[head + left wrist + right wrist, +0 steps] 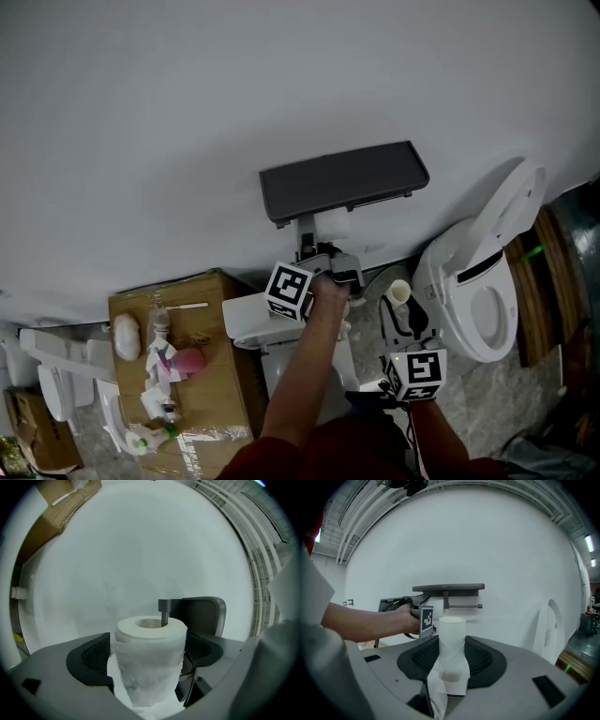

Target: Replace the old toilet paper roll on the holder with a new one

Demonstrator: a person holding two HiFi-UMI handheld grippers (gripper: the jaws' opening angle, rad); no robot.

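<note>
A dark shelf-topped holder (pixel 342 178) hangs on the white wall, and its bar (pixel 464 605) sticks out sideways below the shelf. My left gripper (pixel 328 255) is raised to it. A full white toilet roll (pixel 149 663) stands between its wide jaws (pixel 149 653), and the bar's tip (pixel 164 613) enters the roll's hole. The pads sit close beside the roll without visibly squeezing it. Lower and to the right, my right gripper (pixel 398 305) is shut on the old cardboard tube (pixel 452 639), which has a strip of paper hanging from it.
A white toilet (pixel 473 309) with its lid (pixel 514 202) up stands at the right, next to a wooden strip (pixel 562 272). A taped cardboard box (pixel 202 319) with small items is at the left, with white plastic parts (pixel 66 370) beyond it.
</note>
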